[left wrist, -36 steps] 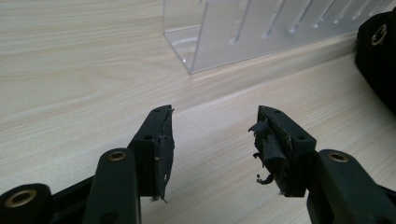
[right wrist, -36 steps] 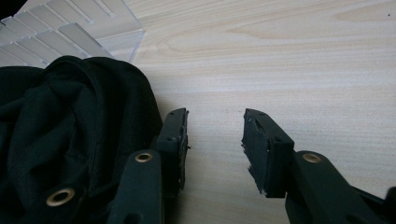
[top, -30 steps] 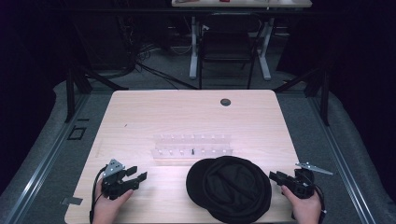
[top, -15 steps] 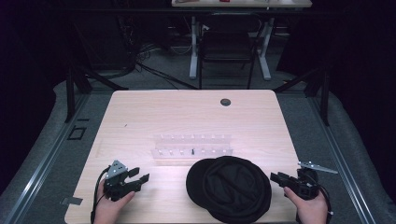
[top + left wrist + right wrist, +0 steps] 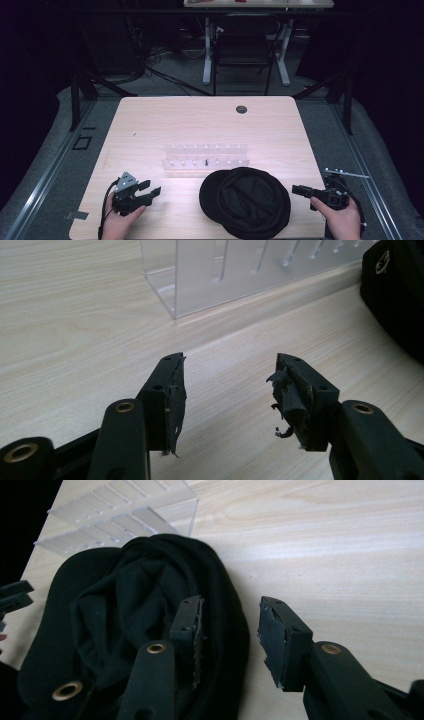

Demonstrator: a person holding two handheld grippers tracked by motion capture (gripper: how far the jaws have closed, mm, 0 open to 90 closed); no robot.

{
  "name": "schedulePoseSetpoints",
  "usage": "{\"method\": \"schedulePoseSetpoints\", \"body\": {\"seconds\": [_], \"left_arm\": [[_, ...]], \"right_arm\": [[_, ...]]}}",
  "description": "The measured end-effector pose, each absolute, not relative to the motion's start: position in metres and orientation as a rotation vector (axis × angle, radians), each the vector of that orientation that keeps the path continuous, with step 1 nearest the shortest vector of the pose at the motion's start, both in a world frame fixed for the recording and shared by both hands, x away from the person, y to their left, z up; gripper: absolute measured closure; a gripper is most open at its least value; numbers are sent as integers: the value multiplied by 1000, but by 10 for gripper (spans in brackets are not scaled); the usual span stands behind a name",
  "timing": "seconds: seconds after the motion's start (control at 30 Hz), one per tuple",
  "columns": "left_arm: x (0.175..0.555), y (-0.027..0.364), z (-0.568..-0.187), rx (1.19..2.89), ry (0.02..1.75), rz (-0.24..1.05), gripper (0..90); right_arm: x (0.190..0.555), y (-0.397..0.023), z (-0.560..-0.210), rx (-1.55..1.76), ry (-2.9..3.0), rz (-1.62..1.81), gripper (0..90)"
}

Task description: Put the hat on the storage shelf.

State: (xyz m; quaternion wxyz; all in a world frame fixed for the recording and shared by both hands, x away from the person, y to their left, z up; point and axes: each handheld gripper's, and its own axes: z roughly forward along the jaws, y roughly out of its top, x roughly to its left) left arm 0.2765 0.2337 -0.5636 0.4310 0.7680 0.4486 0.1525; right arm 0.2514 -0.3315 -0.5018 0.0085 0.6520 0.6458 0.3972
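Light falls from above onto the pale wooden table (image 5: 200,125), leaving the floor and room behind it nearly black. A soft sheen lies across the wood by the clear acrylic rack (image 5: 240,270). The black fabric hat (image 5: 130,610) swallows detail (folds barely readable). Near jaws look slightly soft in both gripper views.

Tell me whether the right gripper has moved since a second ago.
Yes. The right gripper has shifted slightly outward, away from the black hat, its empty jaws just closing a little.
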Motion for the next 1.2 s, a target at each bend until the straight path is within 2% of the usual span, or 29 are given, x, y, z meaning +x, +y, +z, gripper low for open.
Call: {"method": "schedulePoseSetpoints", "body": {"seconds": [0.27,0.57,0.77,1.0,1.2], "left_arm": [[277,233,-565,1922,1122,377,468],[277,233,-564,1927,1118,380,467],[277,232,-565,1930,1121,379,467],[277,232,-565,1931,1126,380,467],[277,233,-565,1932,1128,380,467]], "right_arm": [[248,-320,-499,1998,2154,1089,629],[249,-311,-512,2068,2196,1009,667],[249,-312,-519,2166,2211,1000,716],[254,-314,-521,2201,2246,996,864],[261,-320,-516,2187,2229,993,877]]}}
